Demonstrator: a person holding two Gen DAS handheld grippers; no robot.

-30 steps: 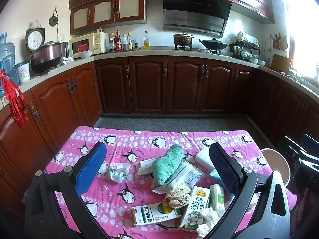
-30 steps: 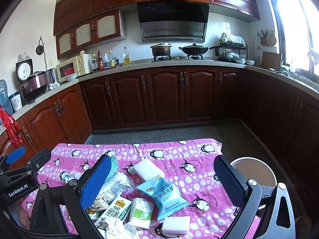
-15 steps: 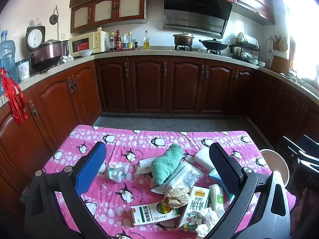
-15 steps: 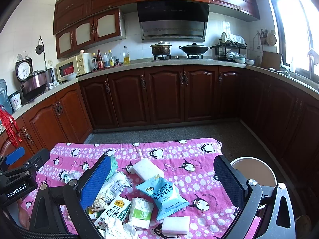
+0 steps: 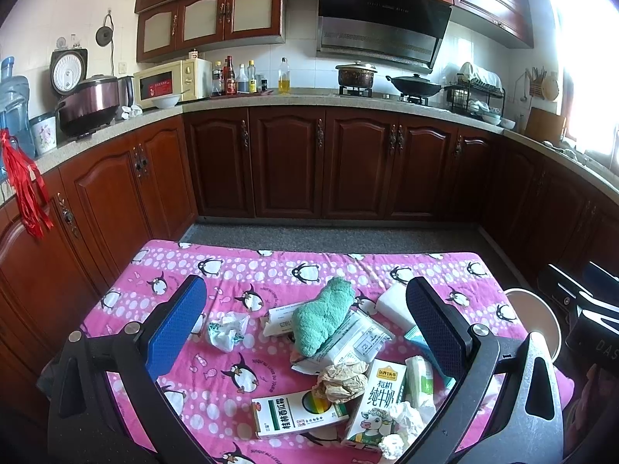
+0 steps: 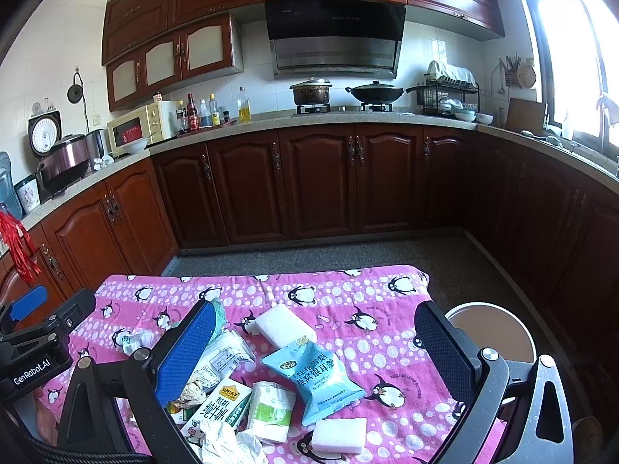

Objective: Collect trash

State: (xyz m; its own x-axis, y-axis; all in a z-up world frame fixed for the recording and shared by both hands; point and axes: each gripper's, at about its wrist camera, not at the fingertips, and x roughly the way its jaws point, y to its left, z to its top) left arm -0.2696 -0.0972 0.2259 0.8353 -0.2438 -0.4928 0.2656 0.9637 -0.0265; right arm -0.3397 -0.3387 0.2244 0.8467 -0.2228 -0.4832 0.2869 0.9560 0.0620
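Both claws are held wide above the worktop [image 5: 162, 266], which is covered in a pink penguin cloth; nothing is gripped. The left claw [image 5: 305, 324] is positioned over a green towel [image 5: 323, 319], a crumpled tissue [image 5: 228, 330] and a milk carton [image 5: 377, 402]. The right claw [image 6: 313, 344] is positioned over a blue snack bag [image 6: 313, 375] and a white sponge [image 6: 284, 326]. The trash is piled near the front edge. A bin [image 6: 491, 328] is seen beside the worktop's right end.

Daylight is admitted through the window [image 6: 572, 77] at far right, where highlights are blown out. Straight cabinet lines are bowed by fisheye distortion; corners are vignetted black. Focus is sharp throughout.
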